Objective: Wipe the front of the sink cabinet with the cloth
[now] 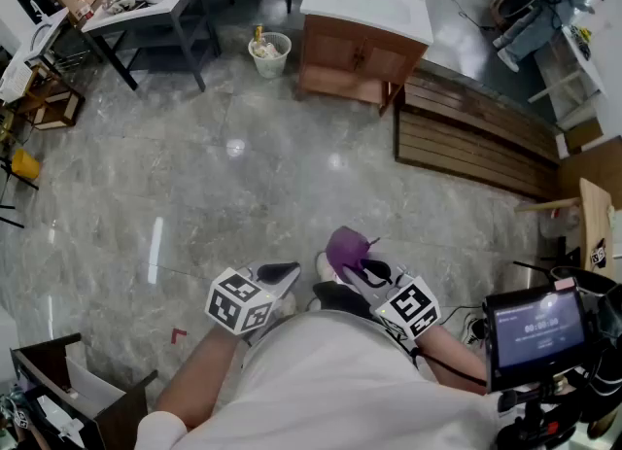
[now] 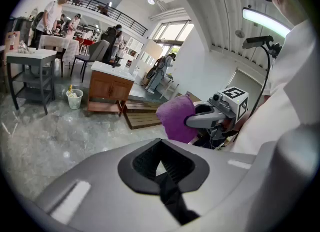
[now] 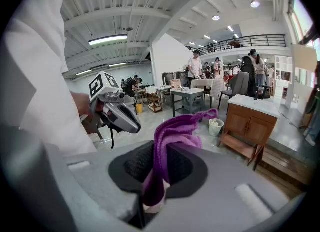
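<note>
Right gripper view: the cloth point(image 3: 177, 128) is pinched between the jaws of the right gripper point(image 3: 156, 171), bunched above them, likely for carrying. The left gripper point(image 2: 161, 168) is held beside, jaws pressed together on nothing; the cabinet point(image 3: 251, 123) is seen well beyond both.

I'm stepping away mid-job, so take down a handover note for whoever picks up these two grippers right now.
Right gripper: shut on the purple cloth, held close to the body.
Left gripper: shut, empty.
Sink cabinet: across the floor, out of reach, next to a waste basket.
Done: cloth is in the gripper.
Left: walk to the cabinet and wipe its wooden front; the cloth is not on it yet.
</note>
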`<state>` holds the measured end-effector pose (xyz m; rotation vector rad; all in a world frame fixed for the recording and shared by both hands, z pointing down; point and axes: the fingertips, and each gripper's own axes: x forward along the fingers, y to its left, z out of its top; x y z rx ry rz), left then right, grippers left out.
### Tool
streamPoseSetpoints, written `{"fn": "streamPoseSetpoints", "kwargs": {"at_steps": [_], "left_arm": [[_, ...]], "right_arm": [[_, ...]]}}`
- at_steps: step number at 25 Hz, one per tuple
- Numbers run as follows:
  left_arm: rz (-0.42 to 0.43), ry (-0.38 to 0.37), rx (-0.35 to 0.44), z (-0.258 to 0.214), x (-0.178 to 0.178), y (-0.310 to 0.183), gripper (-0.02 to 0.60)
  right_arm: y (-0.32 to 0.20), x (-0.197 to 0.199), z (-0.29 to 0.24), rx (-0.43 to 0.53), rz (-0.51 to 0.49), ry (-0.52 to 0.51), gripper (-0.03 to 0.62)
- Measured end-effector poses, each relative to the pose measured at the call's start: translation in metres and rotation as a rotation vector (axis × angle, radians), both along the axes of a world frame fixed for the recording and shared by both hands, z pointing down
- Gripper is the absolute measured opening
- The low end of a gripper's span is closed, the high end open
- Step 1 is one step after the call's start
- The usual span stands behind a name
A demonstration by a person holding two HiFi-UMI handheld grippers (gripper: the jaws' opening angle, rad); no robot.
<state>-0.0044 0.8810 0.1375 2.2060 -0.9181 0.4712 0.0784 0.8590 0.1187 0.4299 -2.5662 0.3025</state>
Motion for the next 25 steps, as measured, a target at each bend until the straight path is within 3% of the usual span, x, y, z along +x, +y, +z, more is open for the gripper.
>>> {"fn": "streamPoseSetpoints", "kwargs": {"at_steps": [5,11,18,25], "left_arm": [[0.004,-0.010,0.008,-0.003,0.002,-0.017,0.008],[-0.027,-0.075,-0.010,0.004,0.033,-0.114,0.008],[-0.035,-0.068,0.019,-0.003,0.073,-0.205,0.008],[0.002,-0.060,-0.010,0.016,0.037,-0.295,0.008]], "right_arm": [[-0.020,0.004,-0.004,0.025,0.020,-0.021,0.055],[-0.115,0.040,0.011,-0.007,-0.008,-0.043,0.055],[-0.214,0.064,0.031,-0.032,-0.041,-0.032,0.054],[-0.319,0.023,0.051,-0.031,-0.016,-0.027,0.055]]}}
